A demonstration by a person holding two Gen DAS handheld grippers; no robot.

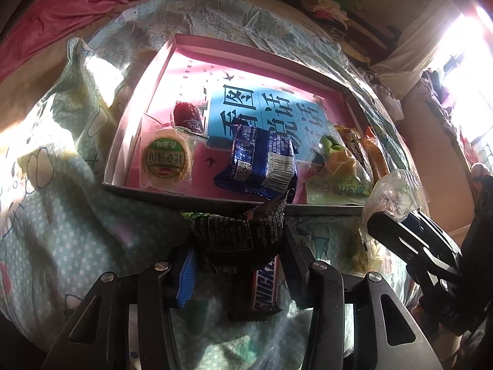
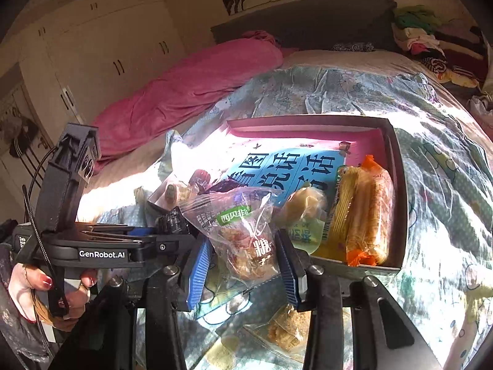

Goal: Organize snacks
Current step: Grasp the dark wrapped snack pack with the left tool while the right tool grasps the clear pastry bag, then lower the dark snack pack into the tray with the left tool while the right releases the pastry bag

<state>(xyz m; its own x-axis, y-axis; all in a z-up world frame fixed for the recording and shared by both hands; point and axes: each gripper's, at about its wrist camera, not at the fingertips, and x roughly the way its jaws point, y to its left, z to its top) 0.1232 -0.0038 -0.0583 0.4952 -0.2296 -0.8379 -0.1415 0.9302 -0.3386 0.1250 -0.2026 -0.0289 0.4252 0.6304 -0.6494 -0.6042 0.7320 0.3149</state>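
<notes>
Both claws are loaded just short of the shallow pink-lined cardboard box [image 1: 346,88] lying on the pale green dotted quilt [image 1: 61,231], so this looks like snacks being carried in together.

The left gripper [image 1: 238,246] is pinched on a black foil snack packet with white print [image 1: 243,231], held just short of the box's near rim at 6 o'clock. Under it on the quilt lies a brown Snickers bar [image 1: 265,286], not yet boxed, "SNICKERS" partly readable.

The right gripper [image 2: 245,257] is pinched on a clear plastic bag of brownish snack pieces [image 2: 243,234], near the box's near rim; its green label reads "西贝" plus more I can't make out. A second clear bag of crumbly pieces [image 2: 286,330] waits on the quilt below it.

Already in the box:
- round biscuit pack with green label [image 1: 168,160], at 9 o'clock
- dark red sausage stick [image 1: 188,117], behind it
- blue foil packet with barcode and QR code [image 1: 262,163], centre
- pale green wrapped sweet [image 1: 337,182]
- orange-ended pack of yellow wafer sticks [image 2: 363,212], stood along the 3 o'clock wall, probably to save floor space

The blue panel [image 1: 246,104] on the box floor reads "看图说话".
</notes>
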